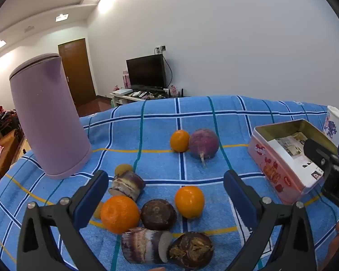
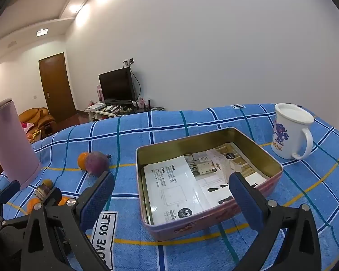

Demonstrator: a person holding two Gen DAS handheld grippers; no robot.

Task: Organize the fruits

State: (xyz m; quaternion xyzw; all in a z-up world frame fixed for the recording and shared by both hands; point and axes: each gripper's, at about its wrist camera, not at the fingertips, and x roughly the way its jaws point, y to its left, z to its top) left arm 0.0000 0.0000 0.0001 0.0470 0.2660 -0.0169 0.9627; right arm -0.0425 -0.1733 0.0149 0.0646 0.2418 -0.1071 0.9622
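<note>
Fruits lay scattered on the tabletop, which was covered with a blue checked cloth (image 1: 160, 117). The pink tin box (image 2: 214, 223) stood open on the right part of the cloth, and inside it was only a printed paper sheet (image 2: 174, 180) lying flat on the bottom — no fruit was in it. Behind the box, near its far right corner, stood a white mug (image 2: 290, 133) with a blue pattern. A tall purple container (image 1: 49, 117) stood upright at the left side, and its inside could not be seen.

The left claw (image 1: 166, 194) hovered low over the group of fruits with its jaws spread wide and nothing between them. Between its fingers were seen a large orange (image 1: 119, 214), a smaller orange (image 1: 189, 202), a dark brown round fruit (image 1: 158, 214), and two purple cut pieces, one near the left finger (image 1: 127, 186) and one at the bottom (image 1: 145, 245) beside another brown fruit (image 1: 191, 249). Farther away, a small orange (image 1: 179, 140) touched a purple round fruit (image 1: 203, 143).

The right claw (image 2: 171, 196) was also released and empty — it was held above the near edge of the tin box, pointing over the box toward the far side of the tabletop.
</note>
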